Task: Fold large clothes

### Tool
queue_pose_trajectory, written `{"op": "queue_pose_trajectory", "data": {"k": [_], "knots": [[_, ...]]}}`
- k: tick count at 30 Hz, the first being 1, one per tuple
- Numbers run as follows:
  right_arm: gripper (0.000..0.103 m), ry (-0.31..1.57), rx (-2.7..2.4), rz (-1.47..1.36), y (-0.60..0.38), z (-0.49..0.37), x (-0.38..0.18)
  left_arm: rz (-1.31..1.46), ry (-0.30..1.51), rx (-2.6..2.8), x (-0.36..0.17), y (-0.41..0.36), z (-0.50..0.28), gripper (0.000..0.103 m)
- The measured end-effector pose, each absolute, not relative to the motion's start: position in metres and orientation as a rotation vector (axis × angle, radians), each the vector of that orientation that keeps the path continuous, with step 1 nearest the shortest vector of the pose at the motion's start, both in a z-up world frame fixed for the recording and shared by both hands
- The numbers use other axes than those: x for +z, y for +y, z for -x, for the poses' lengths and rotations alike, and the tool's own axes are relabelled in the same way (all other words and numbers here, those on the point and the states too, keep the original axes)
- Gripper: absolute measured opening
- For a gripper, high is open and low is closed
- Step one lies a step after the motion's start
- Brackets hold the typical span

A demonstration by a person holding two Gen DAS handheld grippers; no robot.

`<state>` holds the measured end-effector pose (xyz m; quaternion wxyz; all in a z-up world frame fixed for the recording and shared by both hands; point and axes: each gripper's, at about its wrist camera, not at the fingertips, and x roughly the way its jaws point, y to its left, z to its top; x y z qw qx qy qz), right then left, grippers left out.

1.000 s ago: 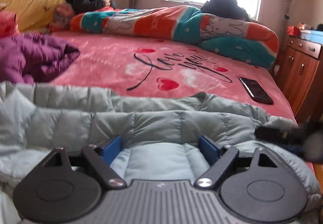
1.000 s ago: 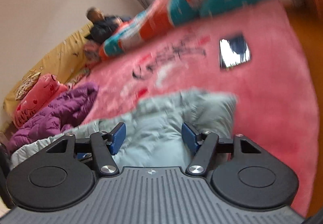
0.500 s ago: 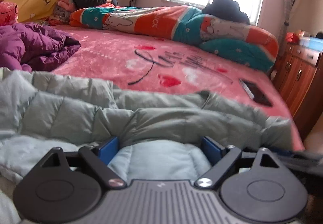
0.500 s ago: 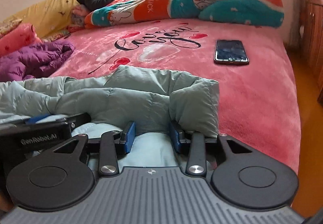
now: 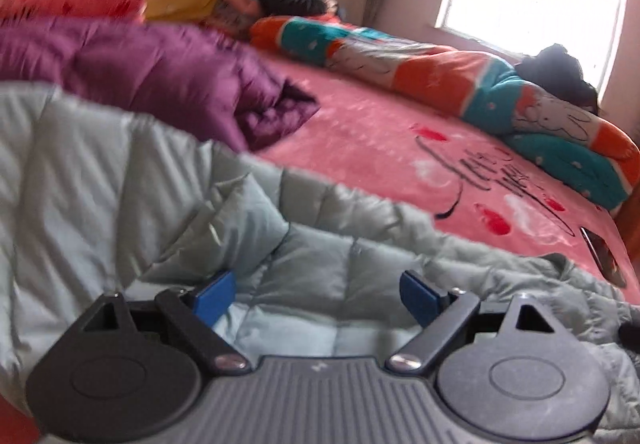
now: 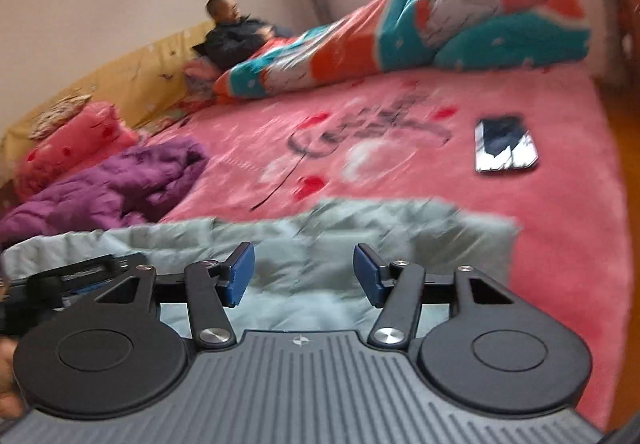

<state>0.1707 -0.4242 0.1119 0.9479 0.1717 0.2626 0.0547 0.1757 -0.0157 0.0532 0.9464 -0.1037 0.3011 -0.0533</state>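
A pale grey-green padded jacket (image 5: 160, 204) lies bunched on the near part of the pink bed; it also shows in the right wrist view (image 6: 360, 240). My left gripper (image 5: 316, 294) is open, its blue pads wide apart just above the jacket's quilted panels. My right gripper (image 6: 304, 276) is open and empty over the jacket's near edge. The left gripper's body (image 6: 76, 276) shows at the left of the right wrist view.
A purple padded coat (image 5: 152, 80) lies at the left beyond the jacket. A phone (image 6: 505, 143) lies on the pink blanket (image 6: 560, 244) near the right edge. A rolled orange-teal quilt (image 6: 400, 40) lies along the far side. A person (image 6: 236, 32) sits at the headboard.
My right gripper has opened wider and lifted back from the jacket's folded end. My left gripper has swung left along the jacket, still open.
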Motion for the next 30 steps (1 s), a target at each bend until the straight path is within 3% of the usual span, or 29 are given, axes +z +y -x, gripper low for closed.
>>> {"op": "queue_pose_trajectory", "data": {"k": [4,12,20,26,30], "knots": [[0.068,0.616,0.092,-0.279,-0.413,-0.18,0.092,0.204,0.617,-0.119,0.04,-0.017,-0.177,0.09],[0.069,0.632,0.061,-0.134,-0.389,-0.185,0.08,0.175,0.629,-0.169,0.028,-0.023,-0.183,0.101],[0.071,0.623,0.068,-0.134,-0.391,-0.185,0.078,0.273,0.515,-0.203,0.063,-0.008,-0.171,0.097],[0.075,0.623,0.08,-0.146,-0.395,-0.186,0.079,0.39,0.574,-0.149,0.059,0.014,-0.211,0.096],[0.077,0.622,0.088,-0.151,-0.395,-0.186,0.078,0.432,0.588,-0.093,0.051,0.033,-0.226,0.089]]}}
